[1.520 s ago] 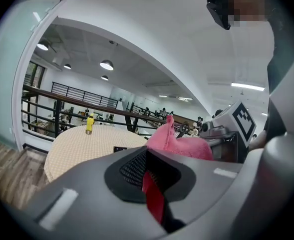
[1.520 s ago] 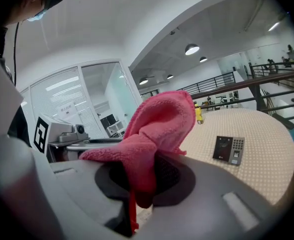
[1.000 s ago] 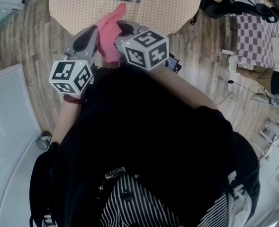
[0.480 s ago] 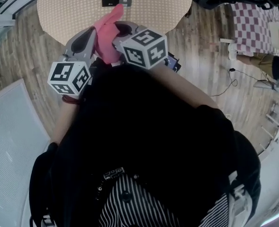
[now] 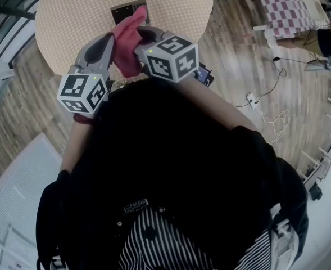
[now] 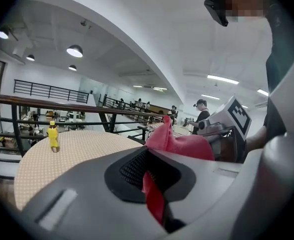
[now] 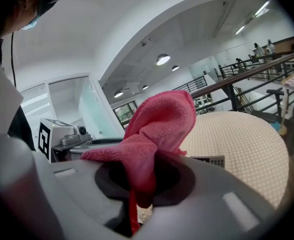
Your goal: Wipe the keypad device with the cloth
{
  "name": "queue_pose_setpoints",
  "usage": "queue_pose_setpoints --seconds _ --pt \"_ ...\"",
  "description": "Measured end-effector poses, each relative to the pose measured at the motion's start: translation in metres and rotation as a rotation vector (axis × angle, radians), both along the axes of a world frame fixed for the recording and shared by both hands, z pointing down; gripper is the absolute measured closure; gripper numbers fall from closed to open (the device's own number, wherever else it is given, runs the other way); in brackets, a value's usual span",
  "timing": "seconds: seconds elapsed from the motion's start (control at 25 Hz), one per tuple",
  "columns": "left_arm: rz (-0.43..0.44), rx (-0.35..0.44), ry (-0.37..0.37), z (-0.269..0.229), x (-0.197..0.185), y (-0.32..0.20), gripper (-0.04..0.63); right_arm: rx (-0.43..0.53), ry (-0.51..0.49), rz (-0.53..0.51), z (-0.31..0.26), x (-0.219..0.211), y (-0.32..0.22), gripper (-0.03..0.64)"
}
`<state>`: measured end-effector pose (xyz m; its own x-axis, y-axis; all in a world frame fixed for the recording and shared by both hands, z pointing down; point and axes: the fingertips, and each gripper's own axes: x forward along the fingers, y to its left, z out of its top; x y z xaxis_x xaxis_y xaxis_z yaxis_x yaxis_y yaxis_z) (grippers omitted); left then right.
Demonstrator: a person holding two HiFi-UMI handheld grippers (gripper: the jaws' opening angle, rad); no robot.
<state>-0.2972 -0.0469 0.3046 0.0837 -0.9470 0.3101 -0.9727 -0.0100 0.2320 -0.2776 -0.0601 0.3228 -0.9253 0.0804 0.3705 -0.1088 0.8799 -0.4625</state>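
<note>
**A:** Left gripper (image 5: 110,38) and right gripper (image 5: 144,37) — both clamped tight on 1 fuzzy pink cloth (image 5: 128,44).
**B:** Keypad device (image 5: 123,11)?
**A:** Flat on the round dotted table (image 5: 69,21) — partly behind the cloth.

**No legible writing**

The keypad (image 5: 127,10) keys are too small to read. The cubes on the left gripper (image 5: 110,38) and right gripper (image 5: 147,34) bear only black-and-white square patterns. A small white mark on the person's top (image 5: 136,207) is too blurred to read.
</note>
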Motion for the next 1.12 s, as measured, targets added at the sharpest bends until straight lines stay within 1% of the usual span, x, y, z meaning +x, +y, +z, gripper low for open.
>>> queue_pose_setpoints --seconds 0.12,0.28,0.44,0.56,0.72,0.92,1.12 --pt "0.061 -0.002 0.004 0.004 -0.023 0.008 0.594 -0.003 0.002 0.055 0.005 -0.022 0.009 0.552" --pt "0.083 0.011 0.02 0.01 -0.06 0.021 0.594 0.018 0.011 0.057 0.009 -0.06 0.023 0.552" --pt "0.13 0.002 0.031 0.019 -0.071 0.025 0.594 0.024 0.03 0.116 0.017 -0.07 0.029 0.552" --pt "0.157 -0.014 0.037 0.025 -0.074 0.034 0.594 0.004 0.039 0.15 0.023 -0.072 0.039 0.552" --pt "0.168 -0.027 0.075 0.036 -0.073 0.037 0.594 0.006 0.074 0.159 0.034 -0.07 0.042 0.552" --pt "0.155 -0.054 0.077 0.046 -0.07 0.027 0.595 -0.017 0.091 0.174 0.044 -0.067 0.033 0.552" --pt "0.115 -0.092 0.089 0.056 -0.091 0.015 0.595 -0.015 0.115 0.15 0.053 -0.088 0.019 0.552"
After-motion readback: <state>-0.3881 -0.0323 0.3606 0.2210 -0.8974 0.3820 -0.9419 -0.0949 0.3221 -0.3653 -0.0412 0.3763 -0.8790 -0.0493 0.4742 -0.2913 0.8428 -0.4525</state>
